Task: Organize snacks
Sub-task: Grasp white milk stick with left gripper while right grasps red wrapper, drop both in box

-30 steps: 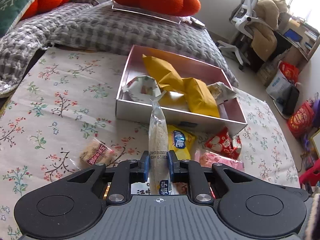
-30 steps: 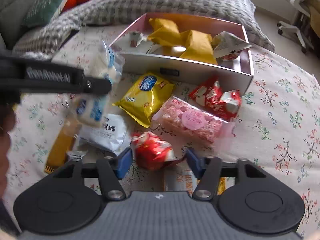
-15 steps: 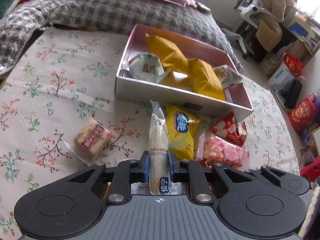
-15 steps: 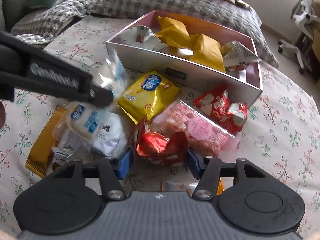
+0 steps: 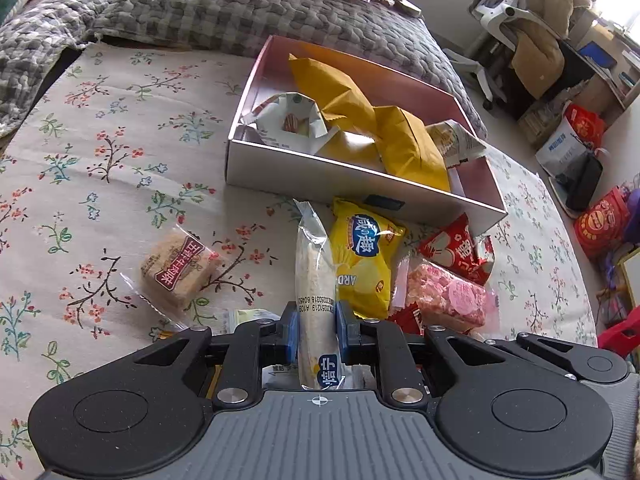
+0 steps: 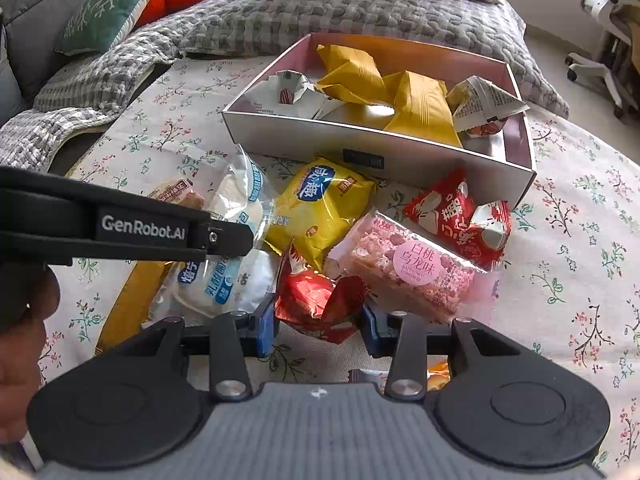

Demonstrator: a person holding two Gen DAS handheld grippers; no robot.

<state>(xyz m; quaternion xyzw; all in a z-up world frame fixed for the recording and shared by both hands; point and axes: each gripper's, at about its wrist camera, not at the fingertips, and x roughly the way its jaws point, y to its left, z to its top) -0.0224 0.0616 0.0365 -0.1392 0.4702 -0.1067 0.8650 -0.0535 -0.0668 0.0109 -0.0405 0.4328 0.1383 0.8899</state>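
Note:
My left gripper (image 5: 317, 334) is shut on a long white cake pack (image 5: 314, 280) with blue print and holds it above the floral cloth, short of the pink-lined box (image 5: 304, 176). That pack also shows in the right wrist view (image 6: 236, 216), under the left gripper's black finger (image 6: 224, 236). My right gripper (image 6: 319, 330) is shut on a crumpled red foil snack (image 6: 316, 300). The box (image 6: 400, 162) holds yellow packets (image 6: 416, 112) and white wrapped snacks (image 6: 286, 94).
Loose on the cloth in front of the box: a yellow chip bag (image 6: 320, 204), a pink rice bar (image 6: 408, 272), a red-white candy pack (image 6: 456, 216), a brown crisp bar (image 5: 178, 270). Grey quilted cushion (image 5: 240, 4) lies behind; office chair (image 5: 508, 12) at right.
My left gripper carried the cake pack forward toward the box. My right gripper closed on the red foil snack and lifted it slightly.

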